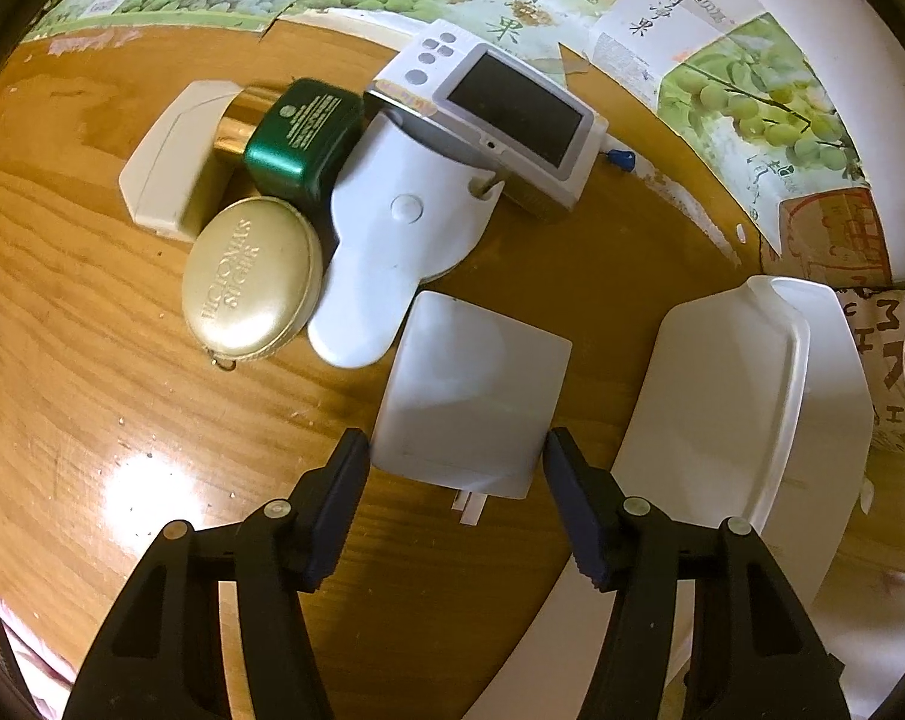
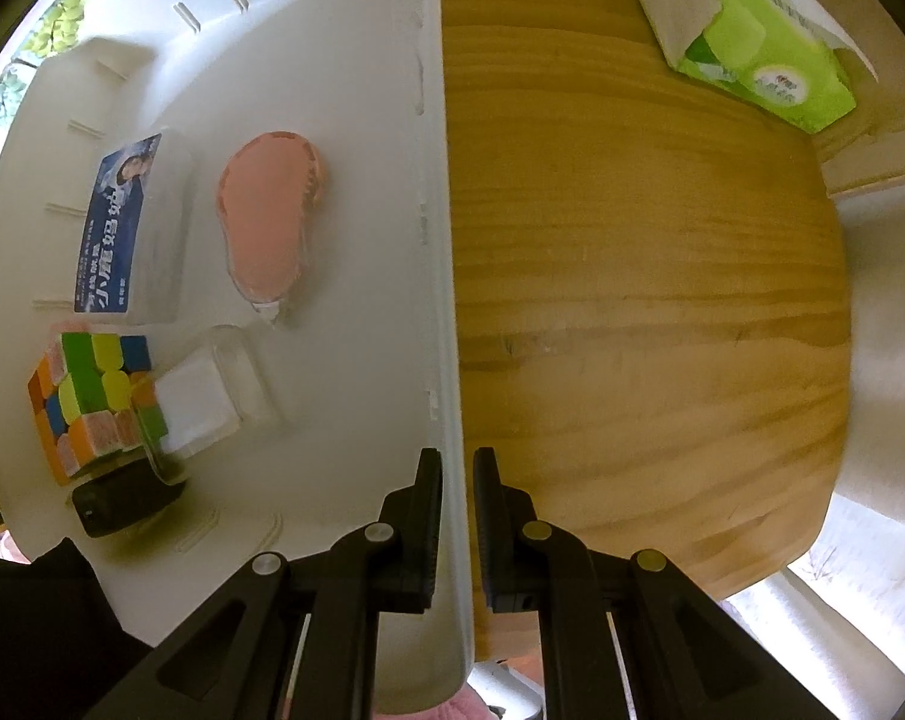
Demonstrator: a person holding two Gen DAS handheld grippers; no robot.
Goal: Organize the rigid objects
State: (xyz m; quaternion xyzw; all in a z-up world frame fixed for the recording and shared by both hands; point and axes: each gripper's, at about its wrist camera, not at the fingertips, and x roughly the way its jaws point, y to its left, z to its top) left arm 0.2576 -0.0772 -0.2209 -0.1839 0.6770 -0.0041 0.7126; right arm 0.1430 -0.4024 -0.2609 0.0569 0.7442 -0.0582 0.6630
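Note:
My left gripper [image 1: 455, 450] points down at the wooden table, and its pads press both sides of a white plug adapter [image 1: 470, 372] whose prongs face me. Beyond the adapter lie a white handheld device [image 1: 392, 228], a white gadget with a dark screen [image 1: 500, 114], a green tin [image 1: 302, 138], a gold oval case [image 1: 251, 285] and a beige box [image 1: 170, 156]. A white bin [image 1: 740, 408] stands to the right. My right gripper [image 2: 452, 480] is shut on the bin's rim [image 2: 446, 300]. Inside the bin are a colour cube [image 2: 92, 402], a blue-labelled box [image 2: 122, 228] and a pink tape roller [image 2: 269, 210].
The bin also holds a clear case with a white insert [image 2: 206, 396] and a black object [image 2: 122, 504]. A green tissue pack [image 2: 752, 48] lies at the table's far corner. Grape-printed cardboard [image 1: 752, 96] lines the table's far edge.

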